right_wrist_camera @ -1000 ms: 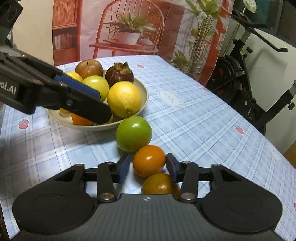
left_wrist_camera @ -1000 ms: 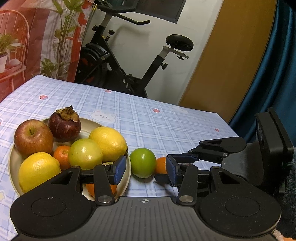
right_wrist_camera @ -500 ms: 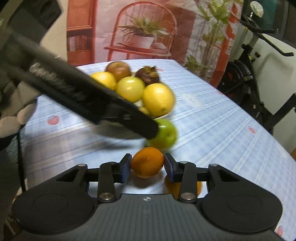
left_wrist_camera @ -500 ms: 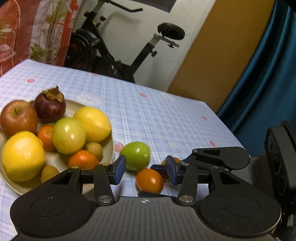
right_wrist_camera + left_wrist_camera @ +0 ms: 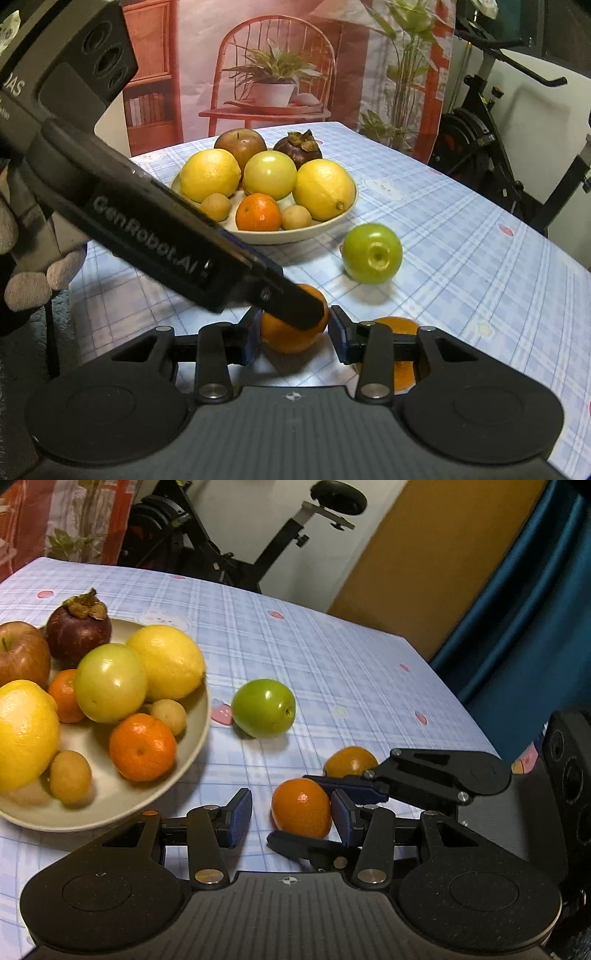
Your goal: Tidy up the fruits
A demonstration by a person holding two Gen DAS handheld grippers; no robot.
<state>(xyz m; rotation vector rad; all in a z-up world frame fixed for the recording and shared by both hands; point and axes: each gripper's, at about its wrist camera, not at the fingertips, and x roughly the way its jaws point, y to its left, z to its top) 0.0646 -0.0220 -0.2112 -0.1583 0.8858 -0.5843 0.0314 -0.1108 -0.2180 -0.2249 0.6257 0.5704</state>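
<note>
My right tongs [image 5: 291,334] pinched a mandarin [image 5: 291,332] on the tablecloth [image 5: 461,229]; my left tongs [image 5: 291,818] stood spread beside it. The bowl [image 5: 295,234] was nearly full; the green apple [image 5: 371,253] and another mandarin [image 5: 349,762] remained outside.

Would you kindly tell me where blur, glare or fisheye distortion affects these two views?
Left wrist view: the bowl rim smears slightly, the lemon shows soft glare, and the tablecloth grid bows. Right wrist view: the green apple is a little soft, and the left claw crossing close is blurred.
</note>
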